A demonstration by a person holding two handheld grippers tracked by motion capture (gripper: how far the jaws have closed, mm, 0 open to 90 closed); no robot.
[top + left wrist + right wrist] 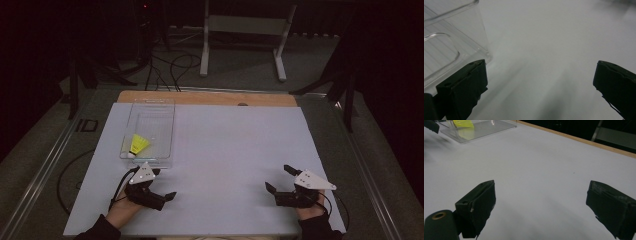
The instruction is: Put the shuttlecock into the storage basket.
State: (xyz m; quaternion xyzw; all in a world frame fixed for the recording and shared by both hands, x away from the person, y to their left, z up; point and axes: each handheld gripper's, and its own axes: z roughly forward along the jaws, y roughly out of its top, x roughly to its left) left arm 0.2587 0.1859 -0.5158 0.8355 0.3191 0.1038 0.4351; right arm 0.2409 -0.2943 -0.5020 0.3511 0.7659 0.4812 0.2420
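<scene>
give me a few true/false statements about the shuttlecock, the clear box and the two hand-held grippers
1. The yellow shuttlecock lies inside the clear box. True.
2. The left hand-held gripper is clamped on the shuttlecock. False: its jaws are spread wide and empty, just outside the near end of the box.
3. The right hand-held gripper is open and holds nothing. True.
4. The clear box stands on the right half of the white table. False: it stands on the left half, toward the far edge.
5. The right hand-held gripper touches the box. False: it rests well apart, at the near right of the table.
</scene>
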